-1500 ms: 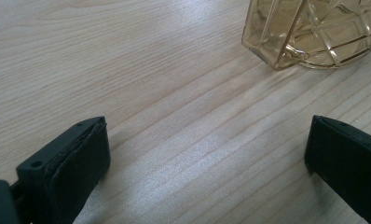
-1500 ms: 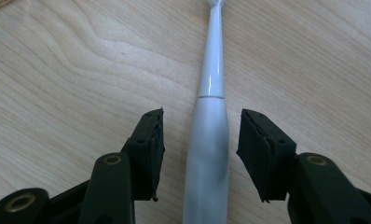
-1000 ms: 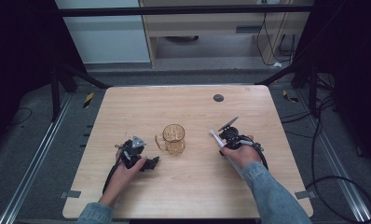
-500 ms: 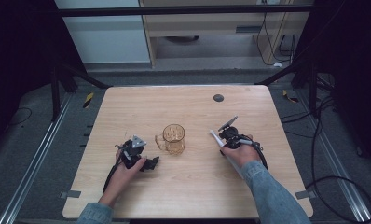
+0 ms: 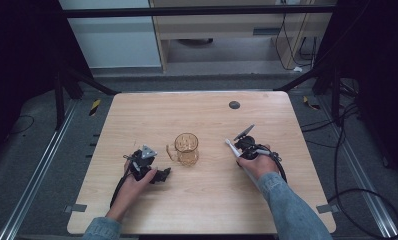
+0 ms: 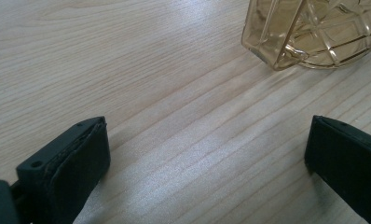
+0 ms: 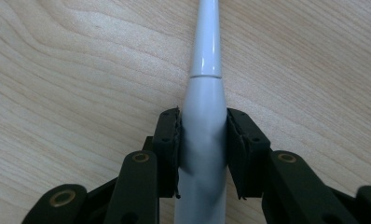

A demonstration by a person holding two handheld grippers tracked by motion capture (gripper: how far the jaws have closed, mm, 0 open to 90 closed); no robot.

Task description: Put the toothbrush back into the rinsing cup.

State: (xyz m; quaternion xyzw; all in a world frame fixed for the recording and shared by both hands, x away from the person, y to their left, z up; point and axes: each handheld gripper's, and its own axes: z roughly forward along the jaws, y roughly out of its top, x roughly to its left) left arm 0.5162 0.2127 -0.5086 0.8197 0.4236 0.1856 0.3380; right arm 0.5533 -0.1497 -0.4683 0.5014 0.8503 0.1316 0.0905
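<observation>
An amber cut-glass mug (image 5: 187,149) stands upright at the middle of the wooden table (image 5: 197,115); its handle points left. My left gripper (image 5: 163,175) rests just left of the mug, open, with bare wood between its jaws (image 6: 207,140) and the mug (image 6: 314,32) a little ahead. My right gripper (image 5: 239,151) lies to the mug's right. Its jaws have just been closing and its pads now press both sides of a white toothbrush handle (image 7: 206,46), which lies flat on the table and points away from the gripper (image 7: 203,135).
A small dark round mark (image 5: 234,104) sits near the table's far edge. Cables (image 5: 357,195) trail over the floor to the right. A metal rail (image 5: 37,175) runs along the floor left of the table.
</observation>
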